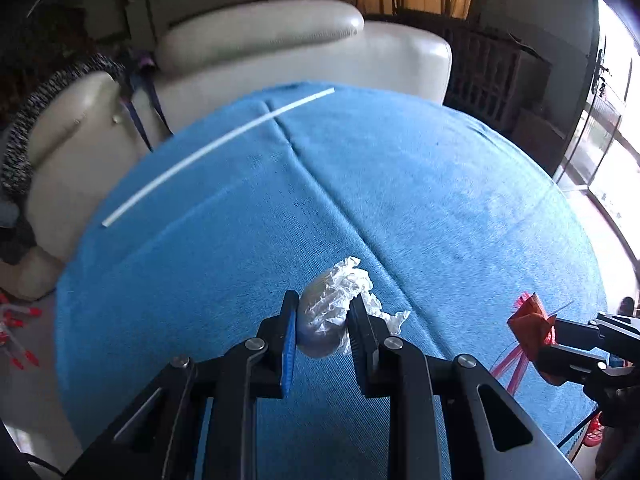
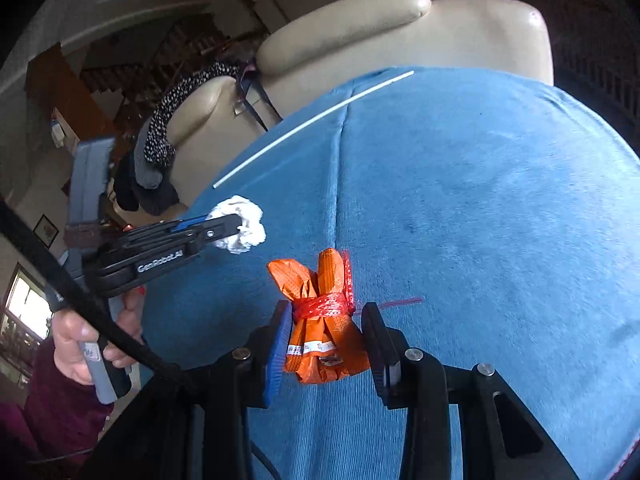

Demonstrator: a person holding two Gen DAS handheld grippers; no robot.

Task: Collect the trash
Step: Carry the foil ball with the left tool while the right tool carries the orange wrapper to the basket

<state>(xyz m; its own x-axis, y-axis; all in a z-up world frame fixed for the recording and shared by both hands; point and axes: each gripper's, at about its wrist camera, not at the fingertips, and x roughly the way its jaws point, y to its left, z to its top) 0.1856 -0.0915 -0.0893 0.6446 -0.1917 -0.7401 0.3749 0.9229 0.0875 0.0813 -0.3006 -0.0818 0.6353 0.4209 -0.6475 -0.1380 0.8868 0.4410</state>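
Note:
A crumpled wad of clear white plastic (image 1: 334, 312) sits between the pads of my left gripper (image 1: 325, 312), which is shut on it just above the blue cloth (image 1: 440, 200). The right wrist view shows that wad (image 2: 244, 228) at the left gripper's (image 2: 236, 229) tip. My right gripper (image 2: 326, 326) is shut on an orange wrapper bundle (image 2: 324, 320) tied with red mesh netting. In the left wrist view the bundle (image 1: 530, 328) and the right gripper (image 1: 554, 336) show at the right edge. A long thin white strip (image 1: 216, 146) lies on the cloth's far left part.
The blue cloth covers a table in front of a cream leather sofa (image 1: 280, 52). A speckled garment (image 2: 168, 120) hangs over the sofa arm. A hand and dark red sleeve (image 2: 76, 344) hold the left gripper's handle. Red-tipped items (image 1: 16, 332) lie on the floor at left.

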